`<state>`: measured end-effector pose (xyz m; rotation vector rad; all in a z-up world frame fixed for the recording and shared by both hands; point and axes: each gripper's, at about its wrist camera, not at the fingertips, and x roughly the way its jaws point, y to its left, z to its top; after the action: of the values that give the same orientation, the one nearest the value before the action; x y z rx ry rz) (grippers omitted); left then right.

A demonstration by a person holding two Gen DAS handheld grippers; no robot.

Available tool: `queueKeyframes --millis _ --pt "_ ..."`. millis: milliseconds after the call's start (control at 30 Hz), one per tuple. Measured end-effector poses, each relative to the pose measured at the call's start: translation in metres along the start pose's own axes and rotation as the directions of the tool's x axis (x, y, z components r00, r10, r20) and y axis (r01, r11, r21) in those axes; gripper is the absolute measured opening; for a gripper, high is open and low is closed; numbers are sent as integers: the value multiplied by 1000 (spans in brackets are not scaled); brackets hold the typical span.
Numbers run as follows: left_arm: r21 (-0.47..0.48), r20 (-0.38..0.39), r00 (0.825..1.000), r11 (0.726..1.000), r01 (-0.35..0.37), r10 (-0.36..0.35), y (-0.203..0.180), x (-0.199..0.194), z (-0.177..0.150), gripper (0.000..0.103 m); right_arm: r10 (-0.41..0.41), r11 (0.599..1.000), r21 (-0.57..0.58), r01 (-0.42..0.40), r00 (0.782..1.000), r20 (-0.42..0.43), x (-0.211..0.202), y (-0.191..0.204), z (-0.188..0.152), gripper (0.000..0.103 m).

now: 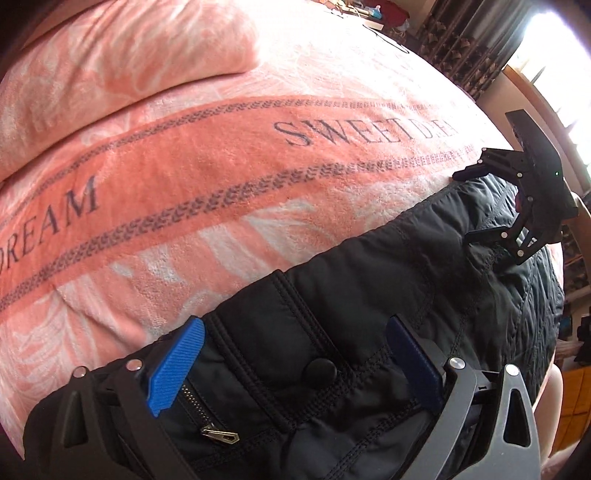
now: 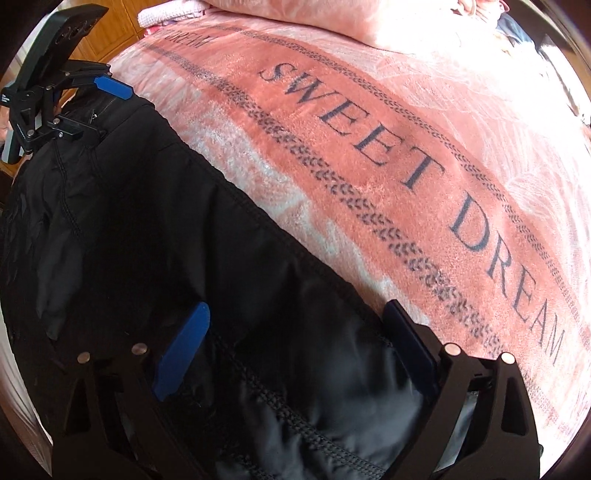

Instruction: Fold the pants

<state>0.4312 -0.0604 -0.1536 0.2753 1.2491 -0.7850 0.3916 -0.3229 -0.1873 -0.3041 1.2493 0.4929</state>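
Note:
Black quilted pants (image 1: 388, 295) lie along the near edge of a pink bed blanket (image 1: 229, 155). My left gripper (image 1: 295, 332) is open over the waistband end, its blue fingers (image 1: 177, 365) on either side of the snap button (image 1: 319, 370) and zipper (image 1: 218, 434). My right gripper (image 2: 297, 325) is open over the other end of the pants (image 2: 147, 221), blue fingers (image 2: 183, 347) straddling a stitched seam. Each gripper shows in the other's view: the right one (image 1: 465, 203) and the left one (image 2: 99, 107), both open over the fabric.
The blanket (image 2: 406, 166) reads "SWEET DREAM". A folded pink quilt (image 1: 122, 55) lies at the far side. A curtain and bright window (image 1: 535, 55) stand at the right; wooden cupboards (image 2: 110, 29) lie beyond the bed.

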Motion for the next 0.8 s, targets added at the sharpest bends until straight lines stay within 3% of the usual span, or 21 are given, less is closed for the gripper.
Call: queueKeyframes --millis 67,133,167,333,400,567,667,767,800 --pt "-14 16 1000 1000 27 -27 -1 -1 5 99 -2 1000 10 2 1000 20 -4 -1 1 52" --pt "-14 23 999 999 48 -48 -3 0 11 99 11 1000 23 -11 1000 20 -9 -5 0 13" --pt "-11 27 998 999 53 -52 -5 1 13 99 28 999 25 -29 999 20 -12 -6 -2 9" --pt "34 26 996 996 84 -85 -15 11 35 99 -14 1000 -27 16 995 102 -35 3 -13 6" --pt "55 1 989 988 146 -146 -21 18 44 99 -19 1000 -20 22 988 156 -48 5 -19 6" --pt "67 -104 945 945 319 -312 -33 34 52 99 -32 999 -29 41 967 251 -75 18 -30 6" --pt "71 -137 924 927 369 -358 -39 38 52 99 -25 999 -24 33 960 278 -86 21 -34 6" --pt "116 -154 933 931 345 -326 -47 38 48 94 -30 999 -19 37 957 288 -89 24 -36 6" --pt "126 -154 944 941 313 -293 -48 38 46 78 -33 999 -13 38 956 292 -89 24 -36 6"
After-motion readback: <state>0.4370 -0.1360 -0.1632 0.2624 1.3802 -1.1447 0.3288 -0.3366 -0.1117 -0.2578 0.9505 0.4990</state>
